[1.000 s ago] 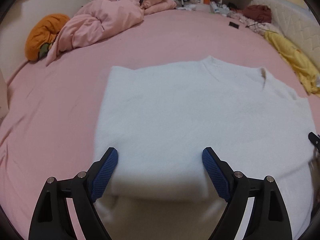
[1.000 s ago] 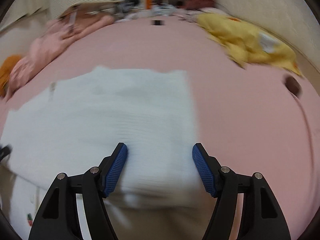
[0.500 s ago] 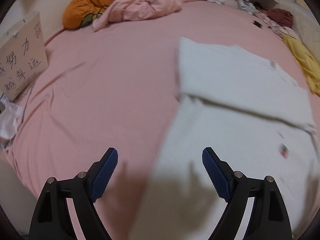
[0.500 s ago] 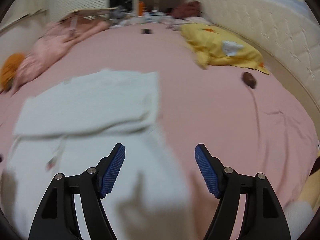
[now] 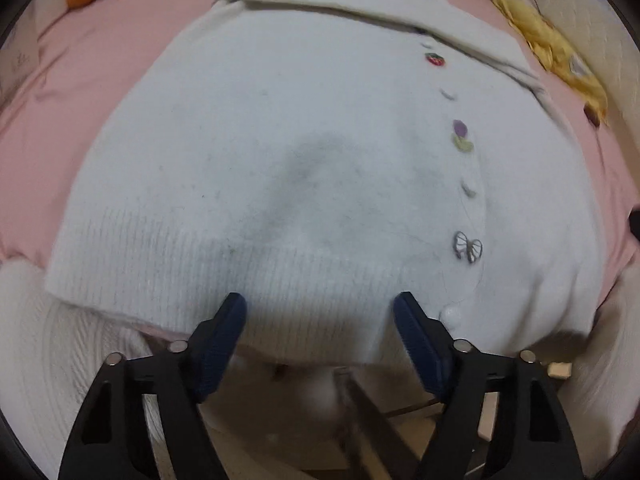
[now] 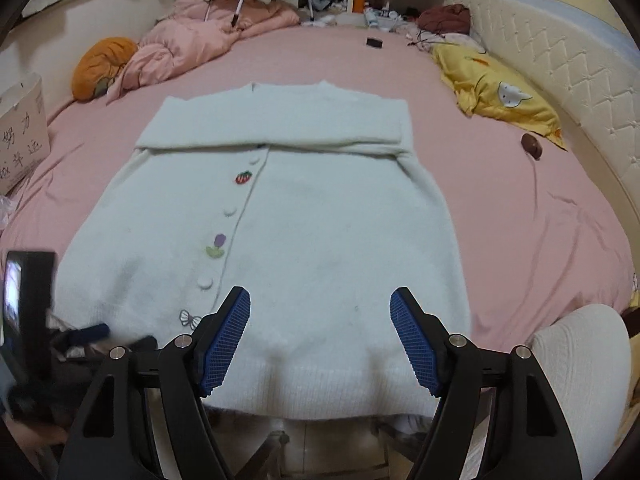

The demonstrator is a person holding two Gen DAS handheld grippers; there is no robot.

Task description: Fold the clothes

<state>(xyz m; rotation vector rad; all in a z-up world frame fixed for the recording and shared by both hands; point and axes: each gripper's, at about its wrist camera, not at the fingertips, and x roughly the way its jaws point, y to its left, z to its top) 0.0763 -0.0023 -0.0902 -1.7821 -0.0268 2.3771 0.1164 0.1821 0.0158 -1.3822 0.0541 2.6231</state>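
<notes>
A white fluffy cardigan (image 6: 328,232) lies flat on the pink bed sheet (image 6: 520,208), buttons up, with a strawberry, a tulip and a butterfly stitched beside the placket. Its upper part is folded down into a band (image 6: 280,124) across the chest. My left gripper (image 5: 320,306) hangs over the ribbed hem (image 5: 168,264) at the near bed edge. Its jaws are closing, with the hem lying between and below the pads, untouched. My right gripper (image 6: 320,308) stands open above the hem's right half, nothing pinched.
A pink duvet (image 6: 200,40) and an orange cushion (image 6: 100,64) lie at the far left, and a lettered cardboard box (image 6: 22,132) stands at the left edge. On the right are a yellow blanket (image 6: 496,88), a padded headboard (image 6: 560,60) and a small brown object (image 6: 531,145). A white knit sleeve (image 6: 580,360) is at lower right.
Both grippers have drawn back from the folded upper band to the near hem at the bed edge. The left jaws have narrowed a little; nothing was taken hold of.
</notes>
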